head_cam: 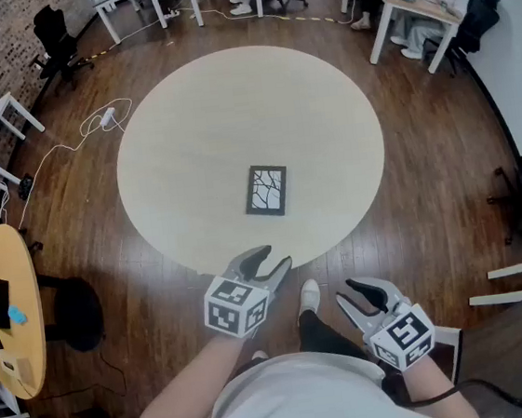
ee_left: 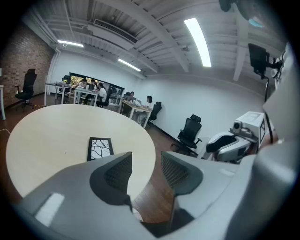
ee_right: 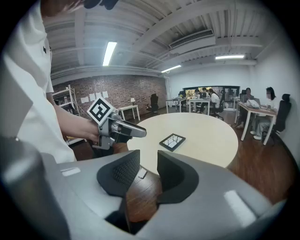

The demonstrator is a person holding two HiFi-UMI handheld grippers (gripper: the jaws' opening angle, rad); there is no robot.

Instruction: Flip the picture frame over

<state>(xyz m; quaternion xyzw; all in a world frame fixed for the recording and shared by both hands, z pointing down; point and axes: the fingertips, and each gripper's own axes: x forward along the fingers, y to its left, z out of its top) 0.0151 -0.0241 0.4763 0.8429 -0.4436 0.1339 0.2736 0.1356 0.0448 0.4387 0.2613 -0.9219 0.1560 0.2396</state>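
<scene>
A black picture frame [head_cam: 267, 190] with a white branching pattern lies flat, face up, near the middle of the round beige table [head_cam: 187, 137]. My left gripper [head_cam: 269, 260] hovers off the table's near edge, open, with nothing between its pads. My right gripper [head_cam: 355, 292] hangs lower right over the wooden floor, also open and empty. In the left gripper view the frame [ee_left: 100, 148] lies ahead and to the left of the jaws. The right gripper view has the frame [ee_right: 172, 141] on the table beyond the jaws and the left gripper [ee_right: 117, 129] at left.
An orange side table [head_cam: 10, 307] with small items stands at far left. White desks [head_cam: 407, 9] with seated people and black office chairs [head_cam: 54, 39] ring the room. A cable and power strip [head_cam: 105, 118] lie on the floor beyond the table's left.
</scene>
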